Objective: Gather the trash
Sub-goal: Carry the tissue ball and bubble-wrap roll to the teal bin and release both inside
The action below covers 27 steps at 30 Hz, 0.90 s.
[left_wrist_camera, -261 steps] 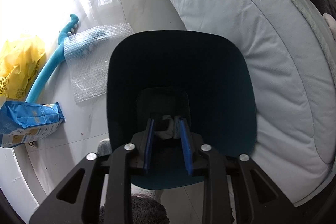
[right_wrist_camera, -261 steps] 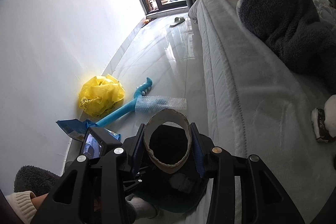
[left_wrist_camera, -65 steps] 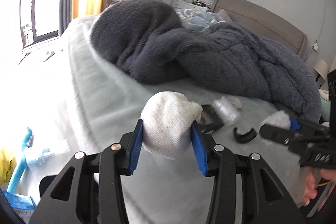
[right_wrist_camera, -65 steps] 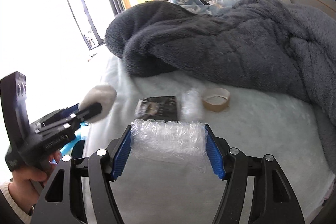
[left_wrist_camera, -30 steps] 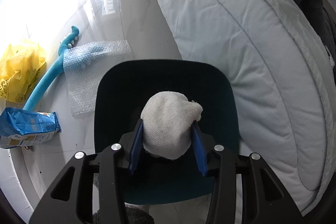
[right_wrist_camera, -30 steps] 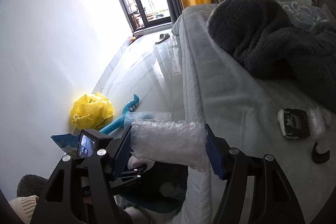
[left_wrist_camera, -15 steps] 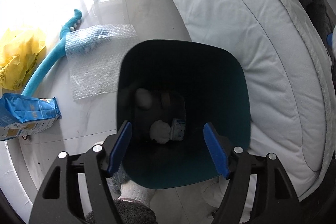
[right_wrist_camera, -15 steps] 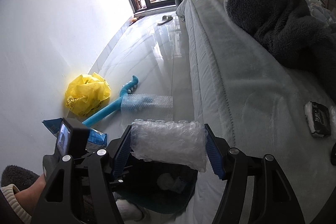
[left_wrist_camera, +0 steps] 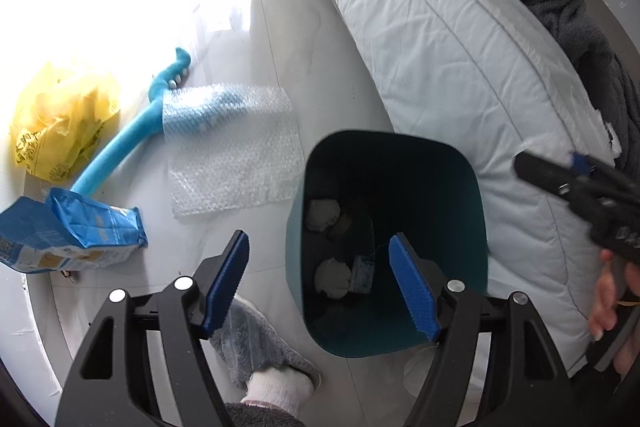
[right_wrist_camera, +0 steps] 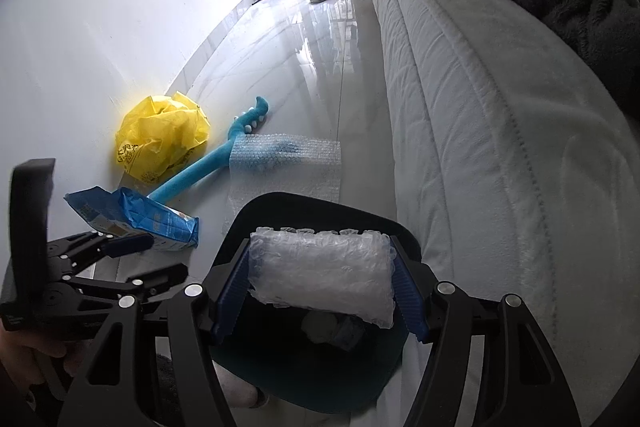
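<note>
Bubble wrap roll (right_wrist_camera: 320, 273) sat clamped between the right gripper's (right_wrist_camera: 320, 287) blue pads, poised right over the teal bin (left_wrist_camera: 472, 187). Left gripper (left_wrist_camera: 318, 283) hung with jaws just spread wide, nothing between them, white wads (left_wrist_camera: 330, 279) down on the bin's floor. Beyond lay a flat bubble wrap sheet (left_wrist_camera: 234, 151), blue packet (left_wrist_camera: 68, 237), yellow bag (left_wrist_camera: 60, 123).

My left tool (left_wrist_camera: 318, 281) points steeply down, jaws just opened wide, nothing between them. My right tool (right_wrist_camera: 320, 285) points down, pads clamped on a load.
</note>
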Each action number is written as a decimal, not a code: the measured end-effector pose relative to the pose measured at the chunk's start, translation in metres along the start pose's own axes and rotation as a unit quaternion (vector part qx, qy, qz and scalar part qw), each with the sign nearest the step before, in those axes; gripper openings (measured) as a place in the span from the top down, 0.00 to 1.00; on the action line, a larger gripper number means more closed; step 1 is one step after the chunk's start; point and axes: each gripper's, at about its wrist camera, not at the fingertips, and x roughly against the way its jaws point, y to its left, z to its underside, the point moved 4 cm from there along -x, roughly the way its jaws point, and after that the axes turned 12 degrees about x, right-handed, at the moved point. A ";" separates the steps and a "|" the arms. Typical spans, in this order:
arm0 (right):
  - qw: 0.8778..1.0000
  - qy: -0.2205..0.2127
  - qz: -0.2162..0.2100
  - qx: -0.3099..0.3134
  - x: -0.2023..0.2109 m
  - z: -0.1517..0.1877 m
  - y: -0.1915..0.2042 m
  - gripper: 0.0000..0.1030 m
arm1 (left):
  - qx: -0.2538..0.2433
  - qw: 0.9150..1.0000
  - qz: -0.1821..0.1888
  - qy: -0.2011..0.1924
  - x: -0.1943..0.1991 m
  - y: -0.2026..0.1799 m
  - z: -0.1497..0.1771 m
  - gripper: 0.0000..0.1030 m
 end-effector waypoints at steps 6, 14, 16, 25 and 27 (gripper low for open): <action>0.999 0.037 -0.001 0.004 -0.033 0.010 0.010 0.36 | -0.008 0.999 0.006 -0.042 0.024 0.002 -0.010 0.33; 0.996 0.085 0.004 0.025 -0.066 0.024 0.021 0.35 | -0.026 0.994 0.020 -0.100 0.059 -0.003 -0.024 0.44; 0.995 0.097 0.003 0.031 -0.073 0.028 0.023 0.35 | -0.034 0.993 0.024 -0.114 0.066 -0.007 -0.026 0.44; 0.991 0.126 0.014 0.045 -0.084 0.037 0.025 0.30 | -0.064 0.979 0.062 -0.182 0.114 -0.036 -0.040 0.44; 0.991 0.126 0.015 0.048 -0.083 0.037 0.026 0.29 | -0.062 0.976 0.071 -0.196 0.126 -0.042 -0.044 0.44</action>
